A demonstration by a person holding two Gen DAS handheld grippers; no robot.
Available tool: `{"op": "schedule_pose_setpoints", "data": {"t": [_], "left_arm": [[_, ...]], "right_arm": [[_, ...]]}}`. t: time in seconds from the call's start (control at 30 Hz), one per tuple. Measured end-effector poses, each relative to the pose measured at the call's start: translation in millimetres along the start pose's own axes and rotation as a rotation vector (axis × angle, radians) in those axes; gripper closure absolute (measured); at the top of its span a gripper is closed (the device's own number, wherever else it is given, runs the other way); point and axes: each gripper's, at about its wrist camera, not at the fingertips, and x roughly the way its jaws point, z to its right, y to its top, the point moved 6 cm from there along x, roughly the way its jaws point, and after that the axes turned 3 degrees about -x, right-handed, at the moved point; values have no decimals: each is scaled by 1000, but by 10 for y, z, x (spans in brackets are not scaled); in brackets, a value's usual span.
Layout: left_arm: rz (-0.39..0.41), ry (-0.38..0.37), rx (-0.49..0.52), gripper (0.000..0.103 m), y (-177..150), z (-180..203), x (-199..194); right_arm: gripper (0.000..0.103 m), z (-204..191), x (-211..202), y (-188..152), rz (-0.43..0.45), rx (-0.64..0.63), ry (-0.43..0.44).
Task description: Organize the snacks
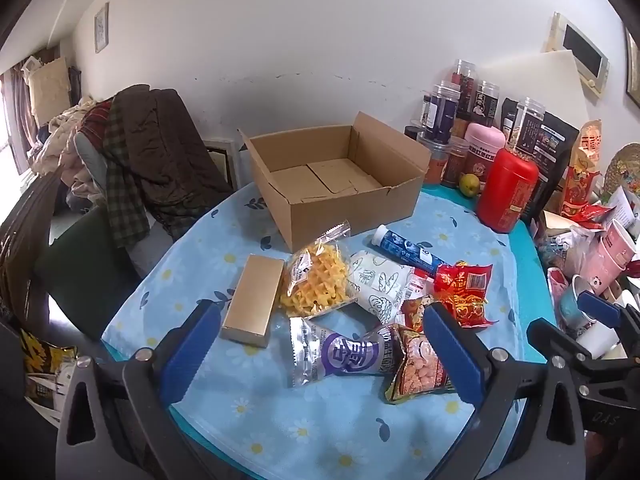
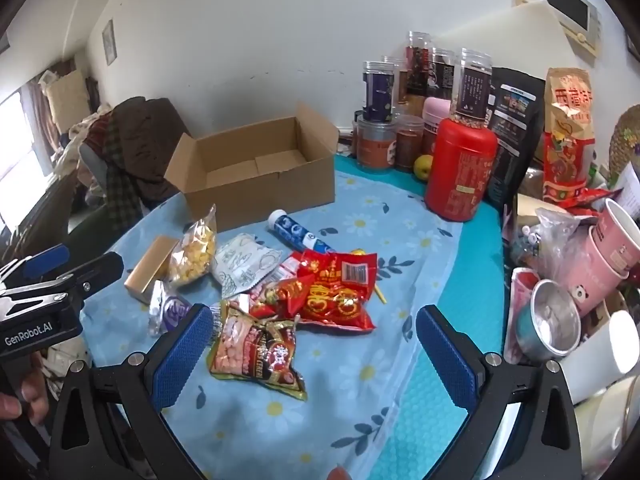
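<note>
An open, empty cardboard box [image 1: 340,184] [image 2: 256,178] stands at the back of the table. In front of it lies a pile of snacks: a gold box [image 1: 252,300] [image 2: 150,270], a clear bag of yellow waffle crisps [image 1: 316,280] [image 2: 194,252], a white printed pouch [image 1: 380,280] [image 2: 244,260], a blue tube [image 1: 408,248] [image 2: 298,232], a red packet [image 1: 464,292] [image 2: 336,288], a silver-purple packet [image 1: 340,356] [image 2: 168,312] and a peanut packet [image 1: 416,368] [image 2: 256,352]. My left gripper [image 1: 320,352] is open above the near packets. My right gripper [image 2: 314,344] is open above the peanut packet.
Jars, a red canister [image 1: 508,188] [image 2: 460,168], an apple [image 2: 424,166] and dark bags crowd the back right. Pink paper cups [image 2: 612,248] and a metal bowl [image 2: 554,324] sit at the right edge. A chair piled with clothes [image 1: 136,152] stands left of the table.
</note>
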Motion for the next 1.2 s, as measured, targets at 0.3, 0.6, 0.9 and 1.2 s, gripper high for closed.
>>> {"op": "schedule_pose_setpoints", "data": {"t": [0.3, 0.6, 0.9, 1.2], "left_arm": [[1, -30, -13, 0, 6, 12, -66], [4, -43, -30, 0, 20, 7, -93], [2, -48, -31, 0, 7, -1, -120], [10, -43, -40, 0, 7, -31, -140]], "right_arm": [[0, 2, -38, -8, 13, 2, -2], [0, 0, -83, -14, 24, 11, -5], [0, 4, -86, -19, 25, 10, -6], [0, -36, -104, -26, 31, 5, -4]]}}
